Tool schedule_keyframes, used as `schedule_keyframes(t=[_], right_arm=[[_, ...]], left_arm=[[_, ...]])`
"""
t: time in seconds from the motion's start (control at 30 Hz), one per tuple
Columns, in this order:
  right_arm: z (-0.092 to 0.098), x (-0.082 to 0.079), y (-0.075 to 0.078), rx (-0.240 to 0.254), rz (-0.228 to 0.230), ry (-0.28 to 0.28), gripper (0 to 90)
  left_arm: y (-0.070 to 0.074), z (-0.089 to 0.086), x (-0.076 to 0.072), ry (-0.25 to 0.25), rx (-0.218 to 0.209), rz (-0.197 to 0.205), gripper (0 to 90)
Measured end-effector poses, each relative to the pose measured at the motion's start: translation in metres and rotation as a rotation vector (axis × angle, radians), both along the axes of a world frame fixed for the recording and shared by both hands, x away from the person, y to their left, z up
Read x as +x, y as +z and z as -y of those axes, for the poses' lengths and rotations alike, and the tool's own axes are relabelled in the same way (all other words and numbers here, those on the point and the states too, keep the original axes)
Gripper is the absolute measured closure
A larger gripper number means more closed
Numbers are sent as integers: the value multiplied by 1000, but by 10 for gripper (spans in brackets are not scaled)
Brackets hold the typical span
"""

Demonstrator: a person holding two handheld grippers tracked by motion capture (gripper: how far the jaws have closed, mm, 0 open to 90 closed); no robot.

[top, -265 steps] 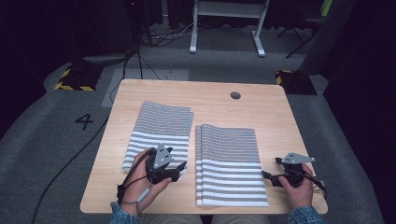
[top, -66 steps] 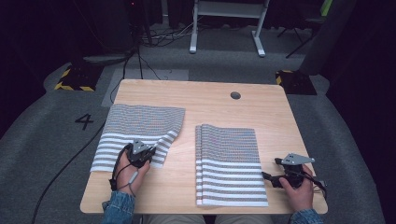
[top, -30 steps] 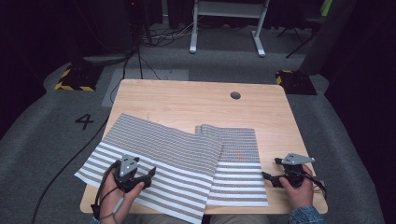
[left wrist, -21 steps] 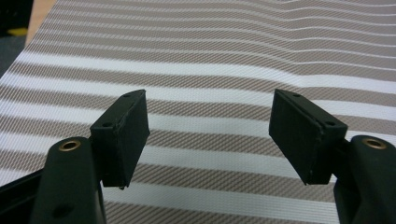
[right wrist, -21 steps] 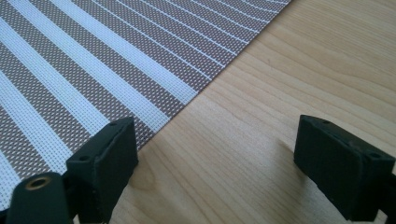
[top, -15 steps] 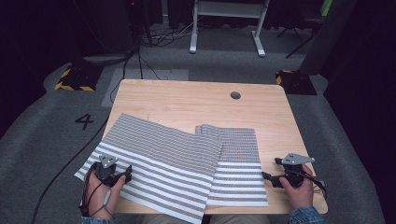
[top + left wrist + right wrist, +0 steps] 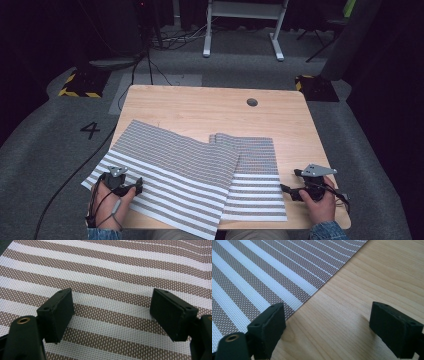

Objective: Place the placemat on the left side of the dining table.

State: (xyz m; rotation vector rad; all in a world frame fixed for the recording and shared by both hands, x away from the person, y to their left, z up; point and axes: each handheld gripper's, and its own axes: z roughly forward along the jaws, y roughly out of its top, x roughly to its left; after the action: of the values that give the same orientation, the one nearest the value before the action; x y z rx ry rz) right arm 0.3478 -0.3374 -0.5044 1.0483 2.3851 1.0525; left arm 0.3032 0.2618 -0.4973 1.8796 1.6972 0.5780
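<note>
While the left gripper [image 7: 136, 186] sits at the lower left of the high view with its jaws spread wide, having just been opening, nothing is clamped between them; its own view has bare striped weave under the black pads [image 7: 60, 315]. Right gripper [image 7: 289, 190] at lower right, jaws also apart, empty, on bare wood just beside the edge of the second mat [image 7: 255, 185].

Unfolded mat [image 7: 170, 172] lies skewed across the lower left of the table [image 7: 200, 105], its left corner and near edge hanging off the tabletop, its right edge lapping over the second mat, which lies lower centre-right, square to the table.

Risks, as judgement:
- overhanging corner could drag the mat off the edge, since it is let go and nothing pins it
- any tug to straighten it may shift the mat beneath, because of the overlap
- thin flat weave is hard to pinch off a flat top; pads may slip or scrape wood

Materials: both mats are woven mesh, brown-grey and white stripes, wide bands at the near end and fine lines further up, thin, flexible, rectangular. Table is light wood grain with a round cable hole [image 7: 252, 102] at upper right. Pads are matte black blocks.
</note>
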Motion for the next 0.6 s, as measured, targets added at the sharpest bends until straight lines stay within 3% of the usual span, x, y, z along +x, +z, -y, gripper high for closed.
schedule_keyframes(t=[0.13,0.23,0.33,0.47,0.53,0.6], right_arm=[[0,0,0,-1,0,0,135],[0,0,0,0,0,0,136],[0,0,0,0,0,0,136],[0,0,0,0,0,0,135],[0,0,0,-1,0,0,136],[0,0,0,-2,0,-1,135]], left_arm=[[-1,1,3,-20,1,25,257],[0,3,6,-41,2,39,358],[0,5,7,-49,-3,50,488],[3,15,9,-110,15,46,743],[5,18,10,-120,37,54,816],[8,19,11,-128,36,59,827]])
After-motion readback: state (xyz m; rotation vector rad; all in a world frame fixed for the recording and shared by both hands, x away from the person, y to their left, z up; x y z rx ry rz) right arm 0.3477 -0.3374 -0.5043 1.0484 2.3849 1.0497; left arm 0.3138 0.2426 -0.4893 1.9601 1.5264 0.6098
